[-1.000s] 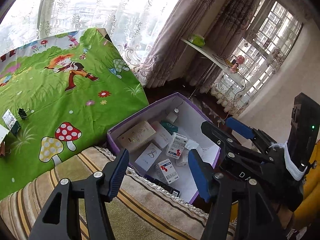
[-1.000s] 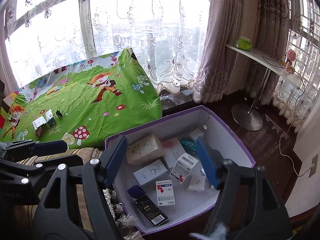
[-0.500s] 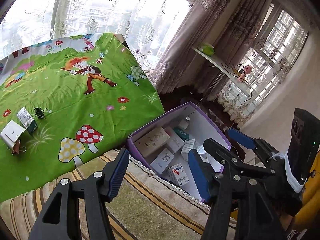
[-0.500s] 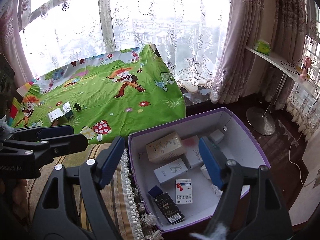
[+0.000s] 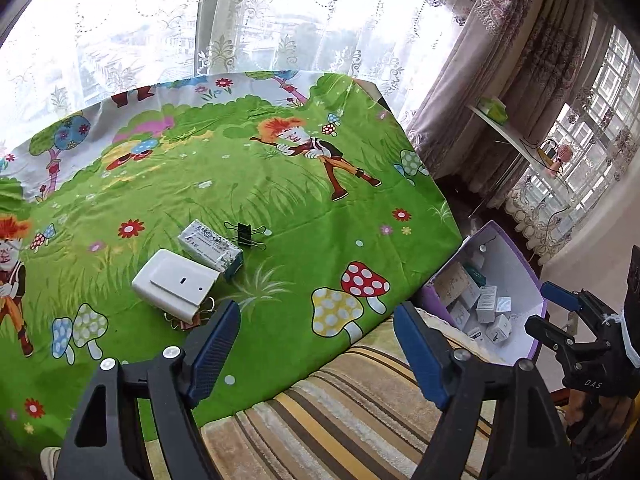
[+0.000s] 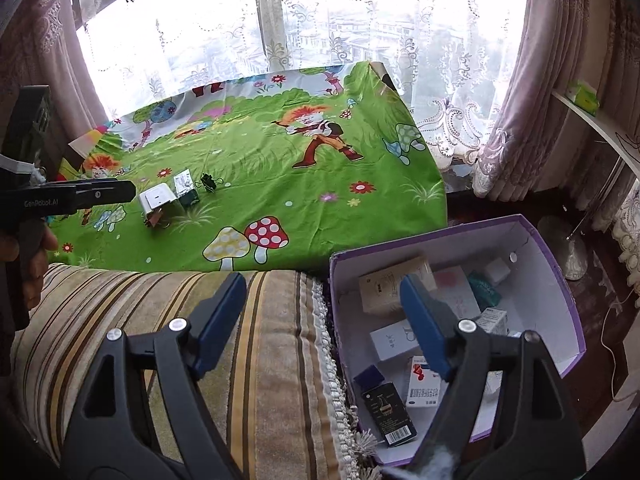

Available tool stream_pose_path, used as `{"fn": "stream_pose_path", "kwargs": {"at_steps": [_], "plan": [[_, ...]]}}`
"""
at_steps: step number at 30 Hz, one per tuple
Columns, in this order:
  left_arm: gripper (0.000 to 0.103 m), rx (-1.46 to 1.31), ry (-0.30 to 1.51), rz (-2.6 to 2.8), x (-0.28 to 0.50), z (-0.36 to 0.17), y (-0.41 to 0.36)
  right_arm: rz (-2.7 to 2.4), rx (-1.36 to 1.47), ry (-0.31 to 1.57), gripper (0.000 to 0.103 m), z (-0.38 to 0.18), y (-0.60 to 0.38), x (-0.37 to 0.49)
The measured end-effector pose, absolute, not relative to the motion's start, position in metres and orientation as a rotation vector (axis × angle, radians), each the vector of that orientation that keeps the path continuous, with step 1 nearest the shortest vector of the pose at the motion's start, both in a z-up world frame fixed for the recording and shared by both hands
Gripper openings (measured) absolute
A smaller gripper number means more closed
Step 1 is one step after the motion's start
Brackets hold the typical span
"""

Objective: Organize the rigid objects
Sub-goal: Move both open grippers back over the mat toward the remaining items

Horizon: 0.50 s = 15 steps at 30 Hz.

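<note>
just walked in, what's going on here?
A person with a two-finger gripper in each hand is sorting small rigid items into the purple box, which already holds several small cartons. Both grippers are empty. The left gripper, jaws just opened wider, faces the green cartoon cloth, where a white box, a small carton and a black binder clip remain. The right gripper hangs with open jaws over the box's near edge.

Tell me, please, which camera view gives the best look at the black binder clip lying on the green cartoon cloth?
The left wrist view: the black binder clip lies near the middle, large enough to show both wire handles, just right of the small printed box. In the right wrist view the clip is a small dark shape far off.
</note>
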<state>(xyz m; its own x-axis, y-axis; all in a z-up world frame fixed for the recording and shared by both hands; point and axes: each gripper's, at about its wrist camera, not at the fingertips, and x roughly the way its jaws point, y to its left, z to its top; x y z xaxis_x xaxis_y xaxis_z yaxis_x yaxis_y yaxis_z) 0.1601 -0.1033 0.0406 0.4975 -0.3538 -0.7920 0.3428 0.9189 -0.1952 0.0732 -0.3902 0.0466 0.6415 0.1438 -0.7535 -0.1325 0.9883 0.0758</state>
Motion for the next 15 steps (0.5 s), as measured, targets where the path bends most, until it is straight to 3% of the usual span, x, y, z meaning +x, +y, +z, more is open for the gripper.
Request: {"fn": "stream_pose_path", "kwargs": {"at_steps": [15], "plan": [[0.093,0.242,1.189,-0.392,0.26,-0.011,-0.053,0.34,-0.064,0.956,0.082,0.048,-0.334,0.137]]}}
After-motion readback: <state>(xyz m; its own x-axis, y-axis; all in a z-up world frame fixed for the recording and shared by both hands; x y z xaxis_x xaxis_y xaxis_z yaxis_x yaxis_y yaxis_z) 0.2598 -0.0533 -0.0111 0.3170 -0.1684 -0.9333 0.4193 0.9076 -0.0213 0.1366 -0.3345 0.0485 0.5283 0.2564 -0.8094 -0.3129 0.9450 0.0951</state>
